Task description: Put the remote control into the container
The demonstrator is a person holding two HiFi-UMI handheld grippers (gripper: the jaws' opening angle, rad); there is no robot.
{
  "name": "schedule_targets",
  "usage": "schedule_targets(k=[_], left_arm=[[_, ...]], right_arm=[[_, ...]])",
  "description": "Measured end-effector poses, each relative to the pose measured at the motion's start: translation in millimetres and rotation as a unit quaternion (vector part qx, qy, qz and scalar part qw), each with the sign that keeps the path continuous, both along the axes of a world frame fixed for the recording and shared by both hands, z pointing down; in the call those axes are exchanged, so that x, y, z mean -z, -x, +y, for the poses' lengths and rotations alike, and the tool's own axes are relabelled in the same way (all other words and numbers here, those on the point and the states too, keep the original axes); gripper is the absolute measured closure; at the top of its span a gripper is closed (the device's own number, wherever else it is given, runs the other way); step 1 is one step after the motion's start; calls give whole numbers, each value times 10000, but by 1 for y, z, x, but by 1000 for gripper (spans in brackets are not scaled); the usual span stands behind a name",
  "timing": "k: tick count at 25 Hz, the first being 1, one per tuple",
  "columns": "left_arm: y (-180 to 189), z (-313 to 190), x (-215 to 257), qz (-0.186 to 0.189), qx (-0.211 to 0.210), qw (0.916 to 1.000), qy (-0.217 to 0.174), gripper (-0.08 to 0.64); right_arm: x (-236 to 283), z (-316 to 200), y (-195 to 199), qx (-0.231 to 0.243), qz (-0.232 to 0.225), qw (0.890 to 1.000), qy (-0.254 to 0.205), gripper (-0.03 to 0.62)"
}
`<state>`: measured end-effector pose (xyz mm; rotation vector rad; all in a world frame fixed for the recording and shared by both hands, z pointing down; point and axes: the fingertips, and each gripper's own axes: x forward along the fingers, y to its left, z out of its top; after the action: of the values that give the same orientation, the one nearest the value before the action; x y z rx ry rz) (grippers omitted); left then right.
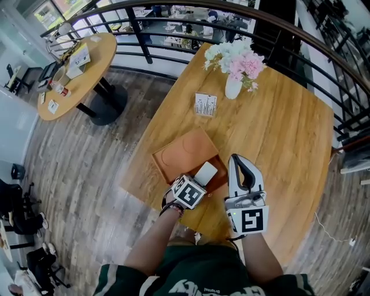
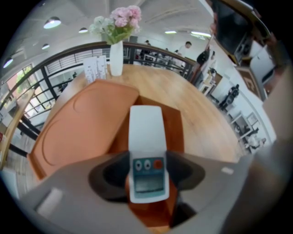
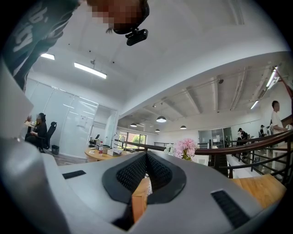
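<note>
Closest in, the left gripper (image 2: 146, 170) is clamped on the remote control (image 2: 146, 137), its two grey jaws pressing the sides of the lower half. The remote is a white oblong with rounded corners. Its far half is a plain, smooth cover. The half between the jaws has a bluish panel with two small round buttons, one red button and a pale grey display beneath them.

In the head view the remote (image 1: 206, 172) sits tilted over the open brown box (image 1: 218, 178), far end toward the middle of the table. Whether it touches the bottom cannot be told. The orange lid (image 1: 184, 153) lies flat against the box's left side, with a curved line pressed into its top.

Just right of the box, the right gripper (image 1: 236, 162) points away from the person. Its jaws are closed together with nothing between them, and only a strip of wood shows through the gap lower down.

Box and lid sit near the front edge of a light wooden table (image 1: 283, 133). Farther along it stand a white card (image 1: 205, 105) and a white vase (image 1: 233, 88) of pink and white flowers (image 1: 237, 58).

A dark curved railing (image 1: 231, 13) runs behind the table. A round table (image 1: 87, 69) with small items on it stands off to the left, on a grey plank floor (image 1: 75, 173). The right gripper view shows a white ceiling with round lamps (image 3: 161, 119).
</note>
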<state>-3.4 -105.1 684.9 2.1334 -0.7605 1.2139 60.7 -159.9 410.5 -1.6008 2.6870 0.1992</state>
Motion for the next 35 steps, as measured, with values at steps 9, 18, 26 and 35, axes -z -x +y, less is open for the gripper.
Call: schedule_targets(k=[9, 18, 26, 35], left_arm=[[-4, 4, -12, -68, -179, 9994, 298, 311], [-12, 4, -24, -440, -548, 9969, 355, 311], [-13, 8, -33, -493, -694, 9951, 496, 311], [-17, 8, -38, -538, -962, 9910, 754, 305]], right_arm=[[-1, 0, -5, -108, 82, 9999, 28, 577], [-3, 3, -11, -232, 198, 9995, 8, 577], [-1, 5, -9, -264, 196, 9995, -8, 577], [-2, 3, -8, -266, 206, 9994, 12, 577]])
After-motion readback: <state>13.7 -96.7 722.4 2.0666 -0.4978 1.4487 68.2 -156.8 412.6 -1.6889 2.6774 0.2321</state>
